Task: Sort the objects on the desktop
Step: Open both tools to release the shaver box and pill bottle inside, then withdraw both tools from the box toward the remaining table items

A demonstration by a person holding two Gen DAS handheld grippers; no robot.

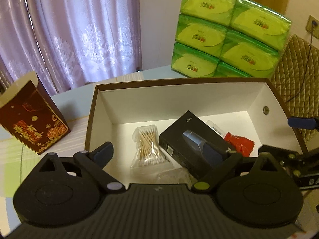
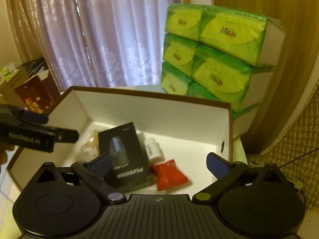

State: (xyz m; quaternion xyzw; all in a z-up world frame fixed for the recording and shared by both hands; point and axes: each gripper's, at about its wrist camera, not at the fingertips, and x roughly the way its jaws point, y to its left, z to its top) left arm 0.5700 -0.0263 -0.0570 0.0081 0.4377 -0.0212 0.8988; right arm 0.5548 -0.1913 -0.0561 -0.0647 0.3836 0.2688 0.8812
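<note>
Left wrist view: both grippers' fingers (image 1: 104, 153) spread, empty, above one box (image 1: 179, 82) holding four items.

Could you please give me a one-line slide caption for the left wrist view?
Open left tongs hover above a box holding cotton swabs, black carton and red packet.

Your two wrist cameras look down into one box, from close above its near edge.

The left view faces the box (image 1: 93, 117) from the left, the right view from the right; both share the green tissue packs (image 2: 215, 59) behind.
</note>
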